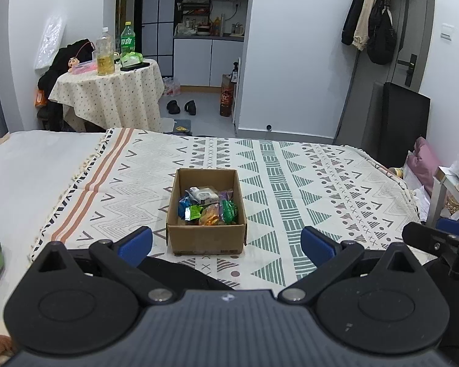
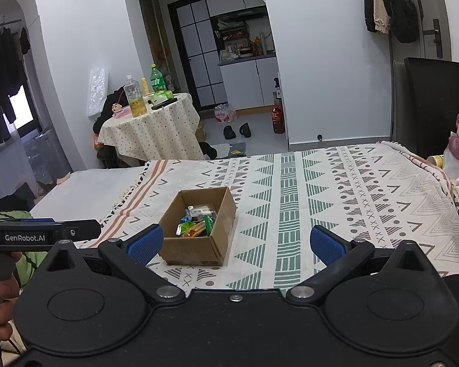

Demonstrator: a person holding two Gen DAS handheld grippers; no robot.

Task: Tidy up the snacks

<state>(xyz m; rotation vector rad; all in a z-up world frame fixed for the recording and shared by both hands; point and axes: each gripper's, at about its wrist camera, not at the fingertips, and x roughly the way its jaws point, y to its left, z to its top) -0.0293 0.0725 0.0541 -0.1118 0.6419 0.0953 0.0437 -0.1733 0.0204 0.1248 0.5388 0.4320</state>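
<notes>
Both the left hand-held gripper (image 1: 226,243) and right hand-held gripper (image 2: 236,243) hang wide open and empty, since the snacks (image 1: 207,206) already sit in the cardboard box (image 1: 206,241) on the bed (image 1: 290,183).

Right gripper (image 2: 234,243) jaws wide, empty; cardboard box (image 2: 195,249) of snacks (image 2: 197,221) on bedspread (image 2: 336,189).

Black claw (image 1: 226,243), blue pads (image 1: 135,242)

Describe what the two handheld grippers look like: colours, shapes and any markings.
Both are black plastic. The left gripper and right gripper each have two round disc housings, angled link arms with silver pivot bolts, and ribbed blue finger pads. The left one's body is ribbed grey-black and shows white "GenRobot.AI" lettering in the right view.
</notes>
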